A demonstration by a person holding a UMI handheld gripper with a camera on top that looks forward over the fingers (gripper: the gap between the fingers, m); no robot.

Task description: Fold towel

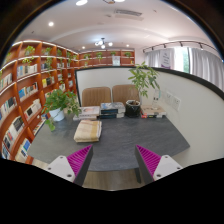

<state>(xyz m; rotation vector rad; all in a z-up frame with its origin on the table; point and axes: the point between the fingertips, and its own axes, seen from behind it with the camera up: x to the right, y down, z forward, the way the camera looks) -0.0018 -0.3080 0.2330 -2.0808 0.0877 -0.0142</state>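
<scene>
A folded beige towel (88,130) lies on the dark grey table (125,140), at its far left part, well beyond my fingers. My gripper (112,162) is held above the near edge of the table. Its two fingers with magenta pads (80,159) stand wide apart with nothing between them.
A potted plant (60,103) in a white pot stands left of the towel. Another plant (143,78), a dark object (132,108) and small items sit at the table's far end, with two chairs (97,95) behind. Bookshelves (25,95) line the left wall.
</scene>
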